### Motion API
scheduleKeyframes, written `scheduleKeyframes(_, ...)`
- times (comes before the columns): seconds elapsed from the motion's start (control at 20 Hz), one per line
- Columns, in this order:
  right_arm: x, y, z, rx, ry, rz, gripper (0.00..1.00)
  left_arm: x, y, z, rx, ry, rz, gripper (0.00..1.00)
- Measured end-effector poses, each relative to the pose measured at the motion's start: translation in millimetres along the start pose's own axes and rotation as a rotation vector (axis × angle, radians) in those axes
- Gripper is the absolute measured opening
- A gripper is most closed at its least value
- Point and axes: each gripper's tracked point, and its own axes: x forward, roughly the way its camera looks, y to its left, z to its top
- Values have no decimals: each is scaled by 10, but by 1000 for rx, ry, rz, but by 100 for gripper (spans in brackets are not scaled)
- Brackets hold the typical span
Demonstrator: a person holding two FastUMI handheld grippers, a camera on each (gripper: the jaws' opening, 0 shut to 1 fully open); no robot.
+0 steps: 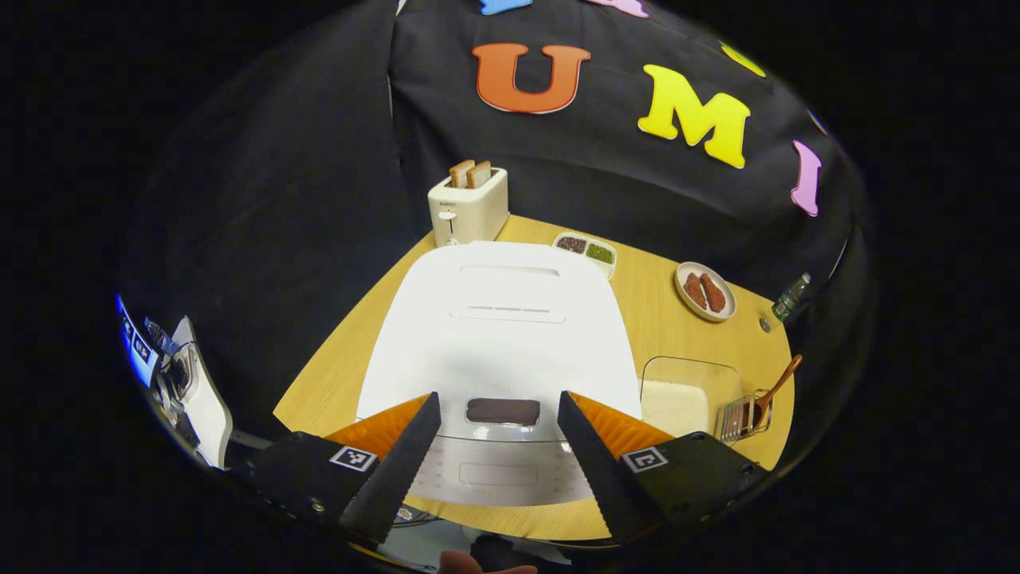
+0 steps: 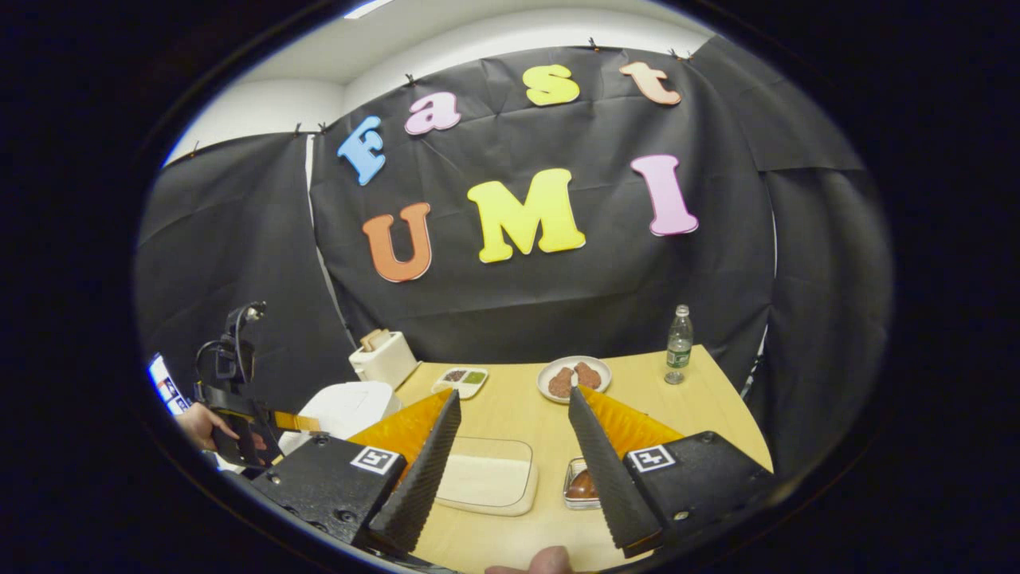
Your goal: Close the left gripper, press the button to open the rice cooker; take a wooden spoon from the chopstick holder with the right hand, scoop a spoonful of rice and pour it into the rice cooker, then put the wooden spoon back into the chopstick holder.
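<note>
The white rice cooker (image 1: 502, 327) stands with its lid down just ahead of my left gripper (image 1: 498, 399). That gripper is open, its fingers straddling a dark panel (image 1: 502, 411) at the cooker's front edge without touching it. To the right sit a clear box of rice (image 1: 677, 399) and the chopstick holder (image 1: 741, 418), with the wooden spoon (image 1: 777, 387) leaning out of it. My right gripper (image 2: 514, 395) is open and holds nothing, hovering over the rice box (image 2: 486, 478). The chopstick holder (image 2: 582, 482) lies partly behind its right finger. The rice cooker (image 2: 347, 406) is to its left.
On the wooden table (image 1: 653, 319) behind the cooker stand a toaster (image 1: 468, 203) with bread, a two-part dish (image 1: 586, 251), a plate of meat (image 1: 705, 291) and a bottle (image 1: 790, 296). A hand (image 2: 199, 422) holds the left gripper by the cooker. The table's front edge is near.
</note>
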Motion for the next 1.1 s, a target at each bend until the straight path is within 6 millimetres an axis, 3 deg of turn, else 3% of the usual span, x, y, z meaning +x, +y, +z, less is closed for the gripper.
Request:
scheduleKeyframes(0.25,-424,196,140,-10,-73,-72,93,-783,-93,268,-4,-204,-83,95)
scheduleKeyframes(0.45,-920,463,252,-50,-157,-119,93,-1409,-243,275,9,-324,-183,95)
scheduleKeyframes(0.8,-1660,913,45,-114,-202,-172,93,-2345,-252,51,96,-539,-261,95)
scheduleKeyframes(0.95,-1933,973,-18,-140,-234,-198,93,-2606,-226,-79,115,-616,-275,94)
scheduleKeyframes(1.0,-1992,1002,-62,-142,-232,-202,89,-2672,-237,-123,117,-631,-285,94)
scheduleKeyframes(1.1,-2072,1061,-168,-133,-216,-195,93,-2786,-267,-213,118,-660,-302,94)
